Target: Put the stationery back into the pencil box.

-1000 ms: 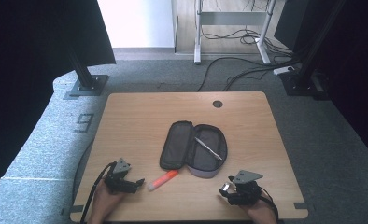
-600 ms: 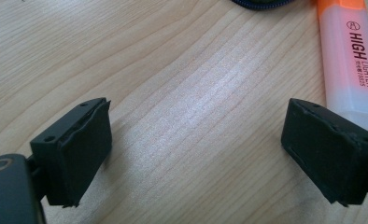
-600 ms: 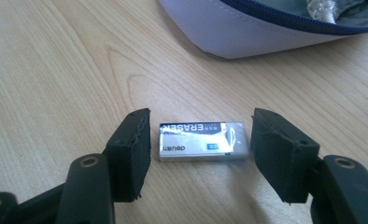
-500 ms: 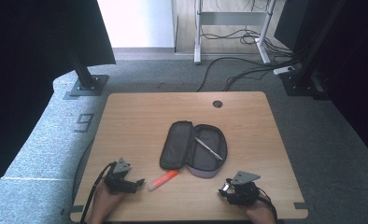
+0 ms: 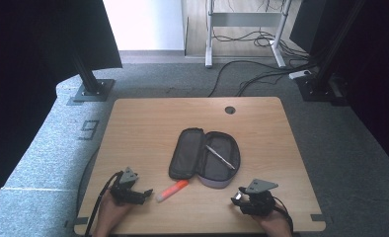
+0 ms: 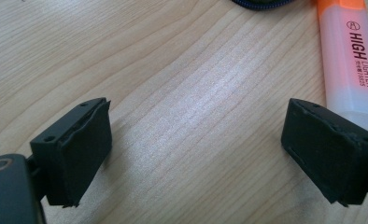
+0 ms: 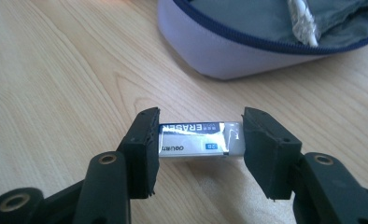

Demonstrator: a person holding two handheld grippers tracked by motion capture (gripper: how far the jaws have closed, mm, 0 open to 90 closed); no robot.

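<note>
Eraser, a white block in a blue-and-white paper sleeve, lies lengthwise between the two black jaws of the right gripper, with each pad set against one short end. The jaws have just been closing, and they now stand clamped on the block from both sides. In the right gripper view the block sits low over the wooden desk; whether it rests on the wood or is lifted clear of it I cannot tell. Just beyond it, a little to the right, is the rounded lilac wall of the open pencil case.

From the high view, the right gripper is at the near right part of the desk, held by a hand at the near edge. The pencil case lies open near the middle, with a silver pen inside its right half.

At the near left, the left gripper has its jaws spread wide with bare wood between them. An orange highlighter lies on the desk just to its right, between that gripper and the case. In the left gripper view the highlighter runs up beyond the right-hand jaw.
</note>
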